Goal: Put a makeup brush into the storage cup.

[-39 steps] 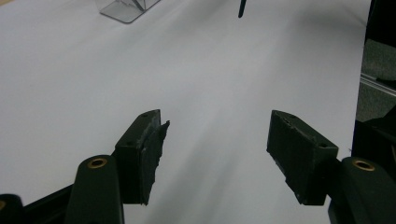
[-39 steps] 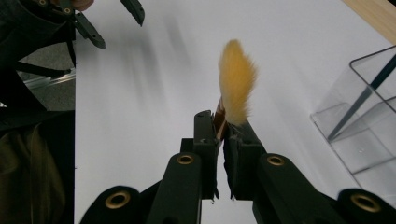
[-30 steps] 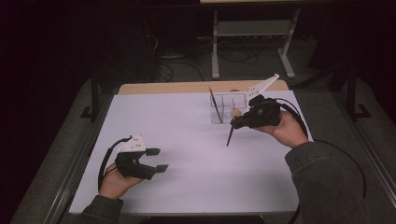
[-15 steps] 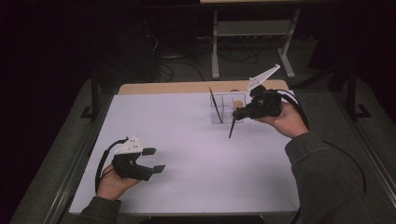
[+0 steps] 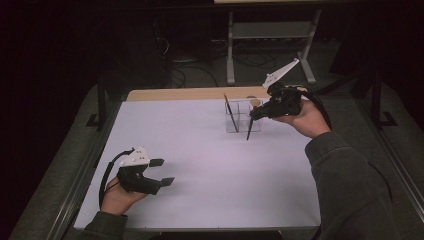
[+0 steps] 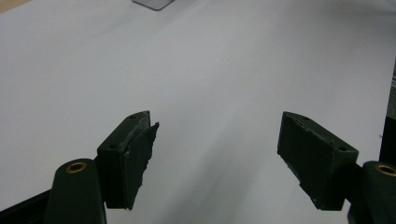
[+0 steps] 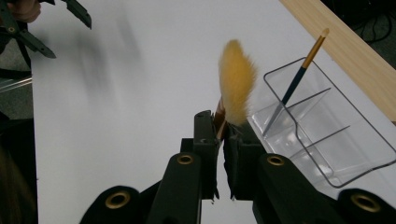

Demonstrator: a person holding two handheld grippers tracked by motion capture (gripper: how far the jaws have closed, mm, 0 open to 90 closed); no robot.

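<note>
Nearest to us, the left gripper (image 5: 162, 172) hovers low over the white table (image 5: 210, 170); its jaws have just been opening and stand apart with nothing between them; farther off, the right gripper (image 5: 256, 114) is clamped on a brush (image 7: 236, 86) with a yellow head, held over the clear organizer (image 7: 322, 135); a second brush (image 7: 299, 77) leans inside it.

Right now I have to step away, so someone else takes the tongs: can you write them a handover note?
Right tongs: shut on a fluffy brush, held beside the clear organizer.
Left tongs: open, nothing between them, low over the white table.
Done: one thin brush stands in the organizer.
Left: probably lower the fluffy brush into a compartment and let go.
</note>
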